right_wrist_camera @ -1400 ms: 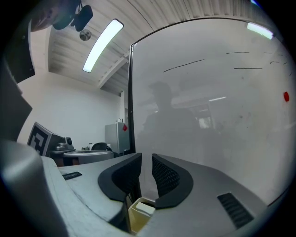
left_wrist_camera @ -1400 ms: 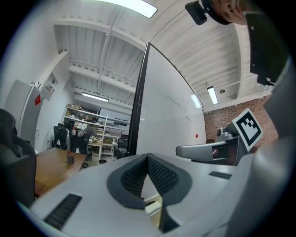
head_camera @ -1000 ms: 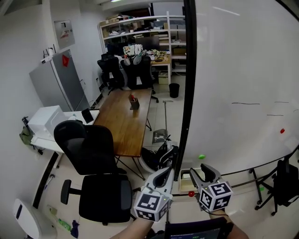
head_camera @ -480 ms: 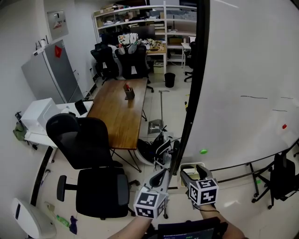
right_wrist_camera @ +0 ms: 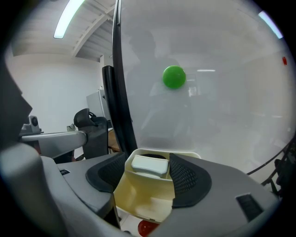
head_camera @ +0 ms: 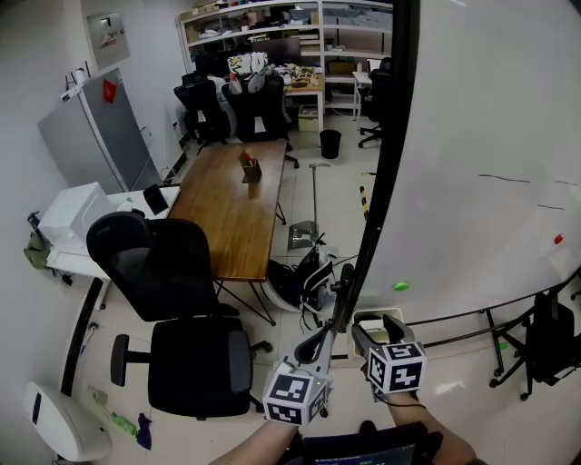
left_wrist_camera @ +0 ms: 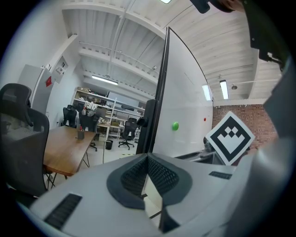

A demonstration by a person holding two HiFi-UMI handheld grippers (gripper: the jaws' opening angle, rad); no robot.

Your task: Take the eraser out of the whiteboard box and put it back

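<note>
Right gripper [right_wrist_camera: 148, 163] jaws were spread wide on either side of the cream box [right_wrist_camera: 141, 196] at the whiteboard [right_wrist_camera: 217, 120]. The white eraser [right_wrist_camera: 149, 165] was seen lying inside the box (at its far end). Left gripper [left_wrist_camera: 147, 159] jaws were closed together, with nothing between them.

A long wooden table [head_camera: 238, 204] stands on pale floor [head_camera: 340, 209], black office chairs [head_camera: 172, 268] beside it, shelves [head_camera: 272, 23] behind

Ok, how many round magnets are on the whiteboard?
2: a green magnet low on the whiteboard above the box, and a red magnet further right and higher. A red thing under the box may be a third.
</note>
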